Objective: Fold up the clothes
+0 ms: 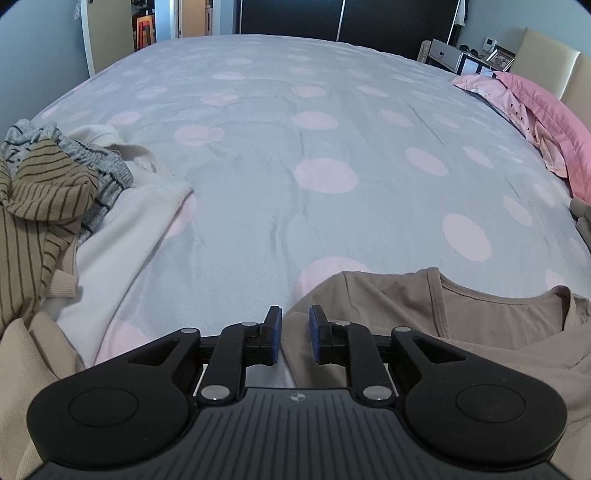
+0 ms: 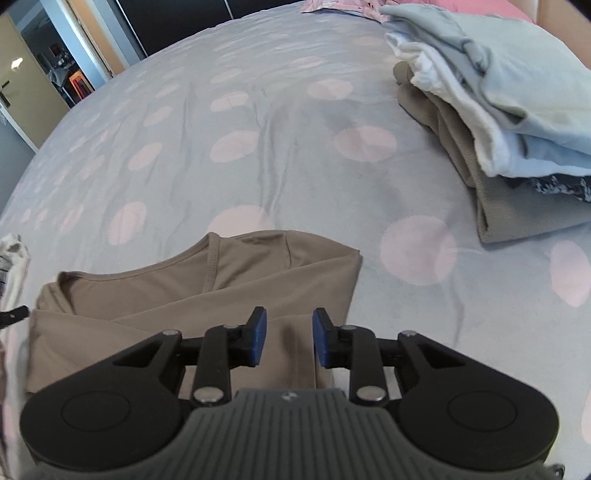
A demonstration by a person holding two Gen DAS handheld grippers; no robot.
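Note:
A tan T-shirt (image 1: 461,325) lies partly folded on the bed, neckline away from me; it also shows in the right wrist view (image 2: 207,291). My left gripper (image 1: 294,338) is open and empty, over the shirt's left edge. My right gripper (image 2: 289,338) is open and empty, over the shirt's right part, where a sleeve is folded across the body. A heap of unfolded clothes (image 1: 48,192), striped tan, grey knit and white, lies at the left. A stack of folded clothes (image 2: 495,122) sits at the right.
The bed cover (image 1: 295,129) is pale blue with pink dots. Pink pillows (image 1: 535,122) lie at the far right by a headboard. A white shelf unit (image 1: 454,55) and a doorway (image 1: 147,26) are beyond the bed.

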